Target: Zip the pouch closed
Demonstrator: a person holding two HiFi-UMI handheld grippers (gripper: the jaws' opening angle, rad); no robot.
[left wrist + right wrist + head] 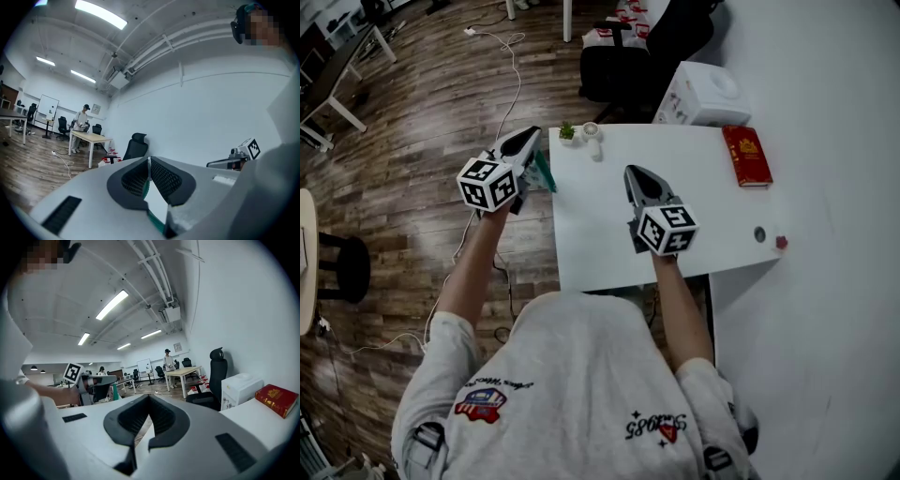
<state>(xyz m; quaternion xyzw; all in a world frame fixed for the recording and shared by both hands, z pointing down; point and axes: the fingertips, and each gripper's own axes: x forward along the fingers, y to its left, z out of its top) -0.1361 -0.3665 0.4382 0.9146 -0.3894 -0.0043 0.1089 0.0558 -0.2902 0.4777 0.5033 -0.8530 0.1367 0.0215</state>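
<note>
A slim teal pouch [544, 172] hangs clamped in the left hand-held gripper [526, 141], just off the white worktop's [609, 246] left edge, well left of the closed, empty right hand-held gripper [637, 174].

Your right gripper [149, 398] has its jaws pressed together, with nothing between them. Off to the left is your left gripper [110, 379], with a teal pouch [115, 392] hanging from its tip. On the right, a red book [276, 400] lies by the far edge of the white table [248, 412]. Past that edge stand a white box [241, 384] and a black chair [216, 373].
</note>
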